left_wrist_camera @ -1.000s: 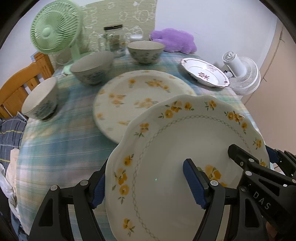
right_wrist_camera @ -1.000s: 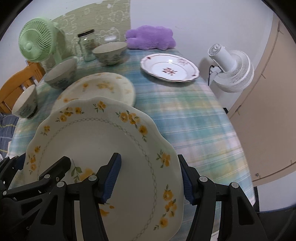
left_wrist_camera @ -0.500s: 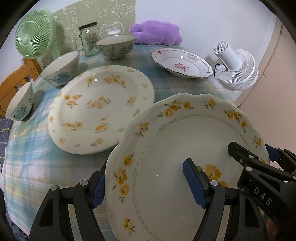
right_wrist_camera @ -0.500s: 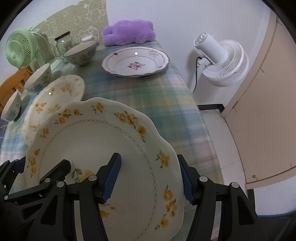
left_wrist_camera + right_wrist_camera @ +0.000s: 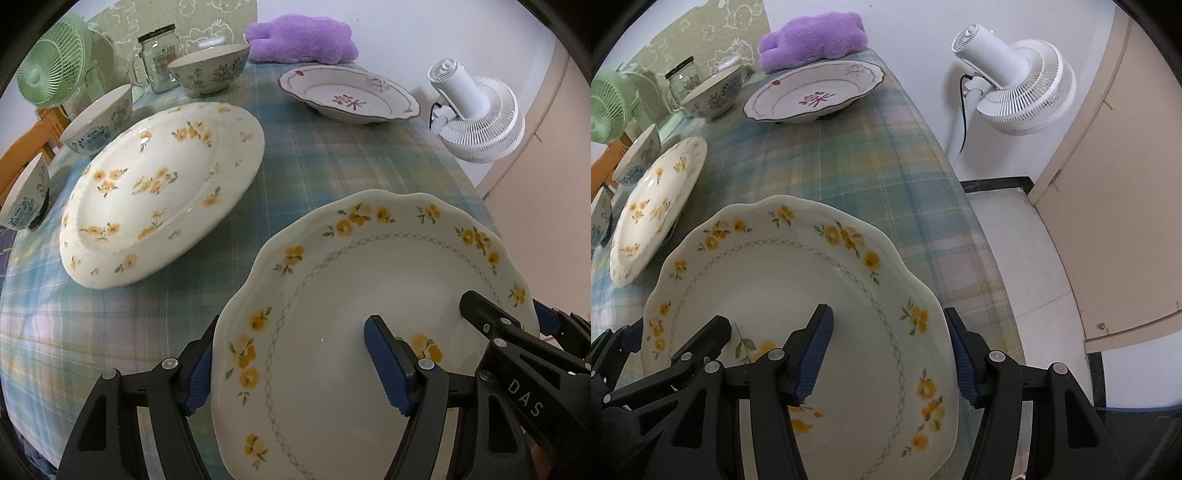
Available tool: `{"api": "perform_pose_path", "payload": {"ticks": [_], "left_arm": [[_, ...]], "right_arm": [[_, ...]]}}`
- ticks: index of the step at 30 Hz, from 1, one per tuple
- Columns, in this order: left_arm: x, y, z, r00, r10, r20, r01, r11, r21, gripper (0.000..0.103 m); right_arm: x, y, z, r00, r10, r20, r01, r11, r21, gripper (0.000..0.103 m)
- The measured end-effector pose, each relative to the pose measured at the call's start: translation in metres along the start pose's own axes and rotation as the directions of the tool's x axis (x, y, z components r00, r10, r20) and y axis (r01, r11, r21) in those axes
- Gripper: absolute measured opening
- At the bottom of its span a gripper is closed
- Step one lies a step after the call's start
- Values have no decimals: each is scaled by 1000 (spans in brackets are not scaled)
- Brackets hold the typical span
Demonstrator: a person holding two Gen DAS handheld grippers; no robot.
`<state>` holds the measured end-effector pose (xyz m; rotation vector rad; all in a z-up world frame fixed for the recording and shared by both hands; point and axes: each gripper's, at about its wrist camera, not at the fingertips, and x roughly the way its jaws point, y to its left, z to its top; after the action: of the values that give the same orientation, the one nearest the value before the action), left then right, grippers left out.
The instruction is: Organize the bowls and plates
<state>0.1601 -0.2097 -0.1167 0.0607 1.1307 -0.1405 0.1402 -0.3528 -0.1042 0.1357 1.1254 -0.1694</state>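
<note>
Clamping scalloped plate (image 5: 369, 295) between both hand-held grippers, left (image 5: 295, 365), right (image 5: 890, 354), floor (image 5: 1015, 240) only in right view.

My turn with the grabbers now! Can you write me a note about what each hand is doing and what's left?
Left tool: clamped on the scalloped yellow-flower plate, at its left rim.
Right tool: clamped on the same plate's right rim. The plate is held above the checked tablecloth, at its near end.
On the table: a round yellow-flower plate, a red-flower plate and three bowls, all apart.
Done: nothing stacked yet.
Left: set this plate down, probably onto another plate, then gather the remaining plates and bowls.
</note>
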Motion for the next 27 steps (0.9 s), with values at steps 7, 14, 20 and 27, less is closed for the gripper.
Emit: {"api": "perform_pose_path", "payload": {"ticks": [7,14,20,27], "left_arm": [[4,0,6,1000,13,2,-13,1000,-8,74],[5,7,11,999,-8,-47,8,1000,2,86],[-18,23,13,999,-43,-19,43,999,33,88],[-46,56,11,998,-57,34,54,996,65,89]], "right_arm": [[4,0,8,1000,-8,22,8,1000,28,64],[0,-1,9,1000,-4,-2,4,999,40,65],[-26,6,6,999,-30,40,27,996,83,74],[-55,37,-1,995,-51,83,42,994,105,76]]}}
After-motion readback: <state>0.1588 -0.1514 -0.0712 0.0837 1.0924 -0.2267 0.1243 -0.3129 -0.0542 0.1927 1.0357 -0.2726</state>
